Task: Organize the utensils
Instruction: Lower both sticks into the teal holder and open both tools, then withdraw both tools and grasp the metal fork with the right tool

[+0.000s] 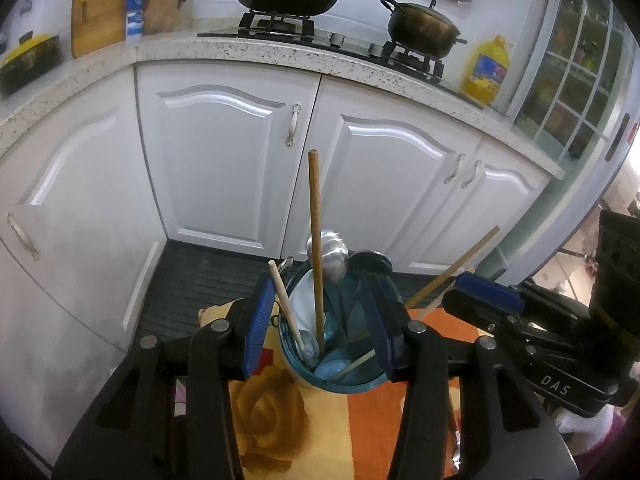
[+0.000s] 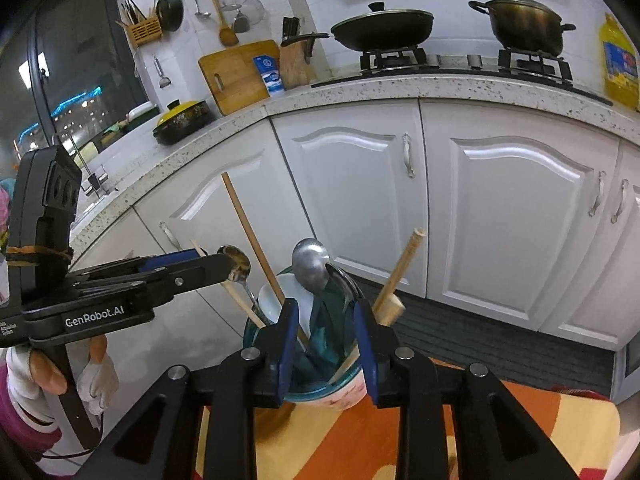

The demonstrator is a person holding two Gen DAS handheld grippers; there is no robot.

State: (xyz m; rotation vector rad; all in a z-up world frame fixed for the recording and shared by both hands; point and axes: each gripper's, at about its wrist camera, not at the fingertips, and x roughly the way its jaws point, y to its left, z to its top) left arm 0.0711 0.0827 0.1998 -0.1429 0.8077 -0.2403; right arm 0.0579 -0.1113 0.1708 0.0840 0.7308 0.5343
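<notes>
Utensil ends hidden inside the cup, cup's near rim behind the right claw, oil bottle cut by right edge, surface cut by bottom edge.

Walls: white tiles; hooks with a ladle, a wooden spatula and a small pan
Counter: speckled stone worktop, curving round a corner
Cabinets: white panelled doors with metal handles
Hob: a lidded wok and a lidded pot; yellow oil bottle beside it
Floor: dark ribbed mat
Window: dark outside, city lights
Boards: wooden cutting board leaning on the wall
</notes>
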